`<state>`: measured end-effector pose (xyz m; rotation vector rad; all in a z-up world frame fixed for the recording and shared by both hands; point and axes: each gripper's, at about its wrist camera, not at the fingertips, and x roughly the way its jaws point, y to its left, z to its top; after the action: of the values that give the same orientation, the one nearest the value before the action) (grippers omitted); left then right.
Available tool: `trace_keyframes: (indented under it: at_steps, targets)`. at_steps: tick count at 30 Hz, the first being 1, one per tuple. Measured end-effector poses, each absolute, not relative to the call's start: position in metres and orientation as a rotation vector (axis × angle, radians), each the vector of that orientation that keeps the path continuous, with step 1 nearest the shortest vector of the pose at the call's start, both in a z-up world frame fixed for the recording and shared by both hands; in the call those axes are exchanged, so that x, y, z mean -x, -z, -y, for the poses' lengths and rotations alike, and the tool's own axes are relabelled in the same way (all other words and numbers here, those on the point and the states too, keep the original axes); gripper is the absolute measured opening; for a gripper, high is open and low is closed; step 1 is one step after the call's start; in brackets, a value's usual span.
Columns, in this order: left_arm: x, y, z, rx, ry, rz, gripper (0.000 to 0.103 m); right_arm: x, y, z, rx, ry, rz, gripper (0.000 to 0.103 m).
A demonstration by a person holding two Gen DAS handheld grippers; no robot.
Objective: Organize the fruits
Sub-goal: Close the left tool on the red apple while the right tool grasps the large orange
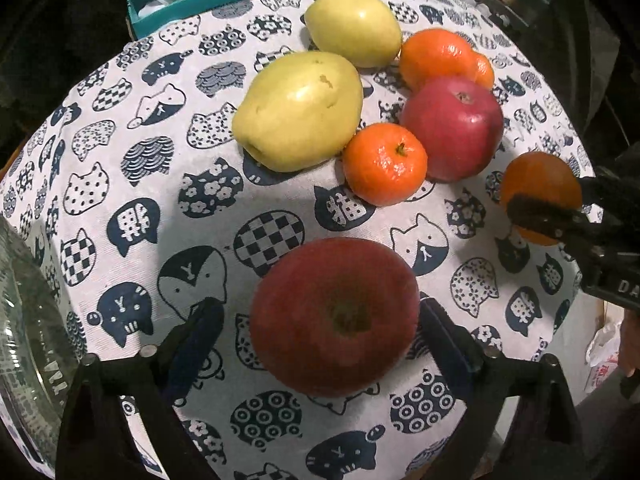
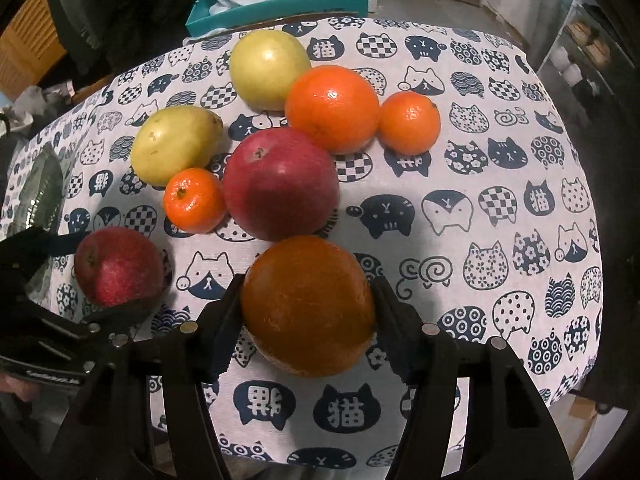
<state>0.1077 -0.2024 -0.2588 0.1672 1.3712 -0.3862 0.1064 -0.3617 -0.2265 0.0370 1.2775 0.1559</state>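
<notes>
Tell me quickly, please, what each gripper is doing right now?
Left gripper: open, its fingers either side of a red apple, with a gap on the left.
Right gripper: closed on an orange.

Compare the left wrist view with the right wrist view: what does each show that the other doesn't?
Only the left wrist view shows the left gripper straddling a red apple from above, pads apparently not yet pressing, and a glass bowl's rim.

Only the right wrist view shows the small mandarin in full, plus the right gripper shut on a large orange.

Both share the cat-print tablecloth, two yellow-green pears and the teal box.
</notes>
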Motion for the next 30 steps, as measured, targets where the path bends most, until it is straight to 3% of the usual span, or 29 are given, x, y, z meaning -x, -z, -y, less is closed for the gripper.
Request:
trace_keyframes:
  at_steps: [8, 20, 30]
  targets:
    - [-0.105, 0.26, 0.216, -0.209, 0.42, -1.34, 0.076, -0.105, 0.227, 0.363, -0.035, -0.151, -1.273, 0.062]
    - [-0.1, 0.249, 0.21, -0.198, 0.404, -1.293, 0.076, -0.105, 0.215, 0.362, -0.032, -0.151, -1.231, 0.062]
    - [-0.092, 0.191, 0.19, -0.175, 0.381, -1.146, 0.076, -0.1, 0.178, 0.356, -0.043, -0.159, -1.119, 0.062]
